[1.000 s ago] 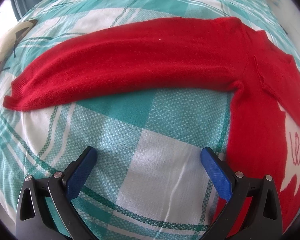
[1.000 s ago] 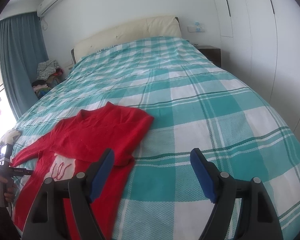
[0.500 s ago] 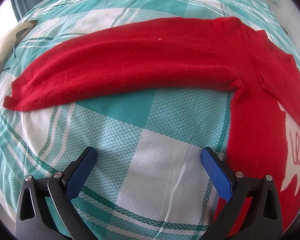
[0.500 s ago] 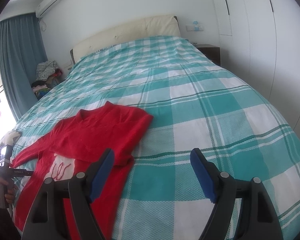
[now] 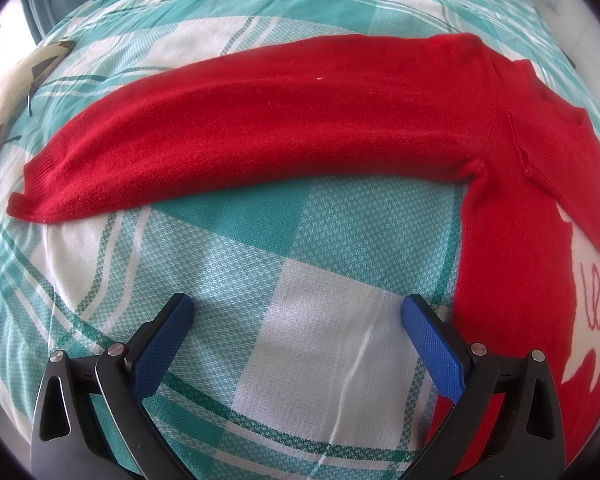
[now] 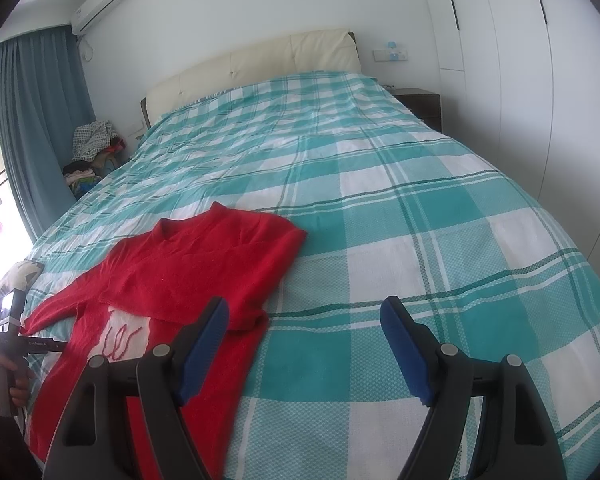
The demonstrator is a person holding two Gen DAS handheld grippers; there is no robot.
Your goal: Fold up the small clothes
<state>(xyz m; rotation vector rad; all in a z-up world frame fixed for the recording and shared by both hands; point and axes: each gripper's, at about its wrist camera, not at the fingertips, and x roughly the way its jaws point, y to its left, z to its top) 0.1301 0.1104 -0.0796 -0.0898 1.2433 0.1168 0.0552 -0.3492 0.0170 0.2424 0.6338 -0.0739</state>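
Observation:
A small red sweater with a white patch on the front lies on the teal checked bedspread. Its right sleeve is folded across the chest. In the left wrist view its left sleeve stretches out flat to the left, with the body at the right. My left gripper is open and empty, low over the bedspread just in front of that sleeve. My right gripper is open and empty, above the bed to the right of the sweater. The left gripper also shows in the right wrist view, held in a hand.
A cream headboard stands at the far end of the bed. A pile of clothes sits by the blue curtain at the left. A dark nightstand and white wardrobe doors are at the right. A patterned cushion lies at the bed's left edge.

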